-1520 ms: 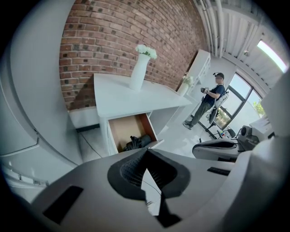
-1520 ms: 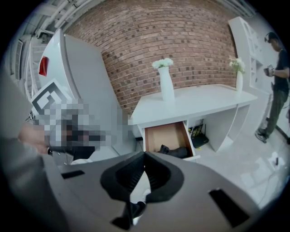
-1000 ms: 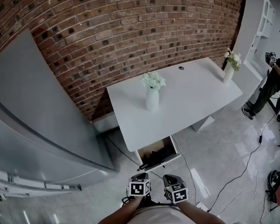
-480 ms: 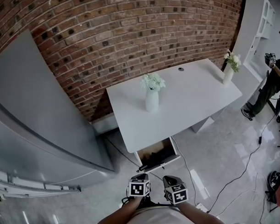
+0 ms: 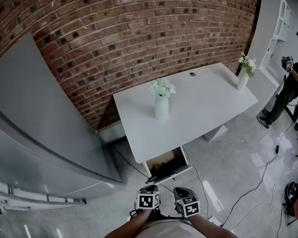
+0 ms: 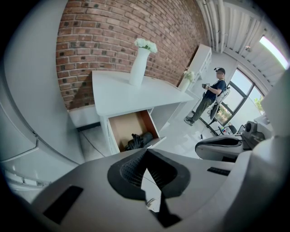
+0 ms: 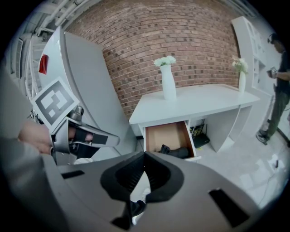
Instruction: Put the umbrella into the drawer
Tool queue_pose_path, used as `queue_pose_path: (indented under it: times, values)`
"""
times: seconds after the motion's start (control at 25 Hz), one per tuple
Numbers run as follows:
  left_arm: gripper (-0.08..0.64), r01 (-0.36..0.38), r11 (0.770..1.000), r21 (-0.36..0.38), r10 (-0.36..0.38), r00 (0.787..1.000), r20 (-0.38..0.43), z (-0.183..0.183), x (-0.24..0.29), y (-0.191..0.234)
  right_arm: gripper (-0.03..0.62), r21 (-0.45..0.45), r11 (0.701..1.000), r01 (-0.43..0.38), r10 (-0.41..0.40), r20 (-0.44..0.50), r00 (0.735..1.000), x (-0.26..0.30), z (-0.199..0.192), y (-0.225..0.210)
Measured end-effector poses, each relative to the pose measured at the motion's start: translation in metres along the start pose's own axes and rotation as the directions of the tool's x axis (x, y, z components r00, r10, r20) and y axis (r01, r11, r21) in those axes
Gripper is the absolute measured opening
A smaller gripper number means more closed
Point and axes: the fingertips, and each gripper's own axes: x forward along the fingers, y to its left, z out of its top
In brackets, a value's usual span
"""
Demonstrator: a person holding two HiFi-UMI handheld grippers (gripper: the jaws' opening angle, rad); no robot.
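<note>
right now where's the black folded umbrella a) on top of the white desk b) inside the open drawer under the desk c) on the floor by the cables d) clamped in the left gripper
B: the black folded umbrella lies on the brown bottom of the open drawer under the white desk.

One white desk (image 5: 197, 107) was counted, just toward 1 o'clock of the head view's centre. Two white vases of flowers were counted on it: one vase (image 5: 162, 107) near the centre and a second vase (image 5: 242, 79) at 2 o'clock. One open drawer (image 5: 174, 173) was counted at 6 o'clock, with one black umbrella (image 5: 166, 166) in it. Two grippers were counted, the left gripper (image 6: 146, 153) and the right gripper (image 7: 144, 157). One person (image 5: 290, 86) was counted at 3 o'clock.
</note>
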Motion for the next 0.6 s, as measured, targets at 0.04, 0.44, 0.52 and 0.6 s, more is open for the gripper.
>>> queue_pose_path:
  times: [0.04, 0.44, 0.52, 0.6]
  values:
    - [0.009, 0.000, 1.000, -0.001, 0.000, 1.000, -0.001, 0.0000, 0.0005, -0.0003, 0.016, 0.001, 1.000, -0.001, 0.001, -0.001, 1.000, 0.0002, -0.0004, -0.0005]
    - [0.008, 0.004, 1.000, -0.006, -0.004, 1.000, 0.000, -0.0013, 0.0020, -0.0023, 0.017, -0.001, 1.000, -0.005, 0.005, -0.007, 1.000, -0.0003, -0.0038, -0.0014]
    - [0.008, 0.002, 1.000, -0.007, -0.002, 1.000, -0.002, -0.0028, 0.0024, -0.0013, 0.017, -0.001, 1.000, -0.005, 0.005, -0.009, 1.000, 0.0005, -0.0057, -0.0013]
    - [0.009, 0.000, 1.000, -0.009, 0.000, 1.000, -0.003, -0.0031, 0.0018, 0.0001, 0.017, 0.001, 1.000, -0.006, 0.006, -0.011, 1.000, 0.0007, -0.0059, -0.0005]
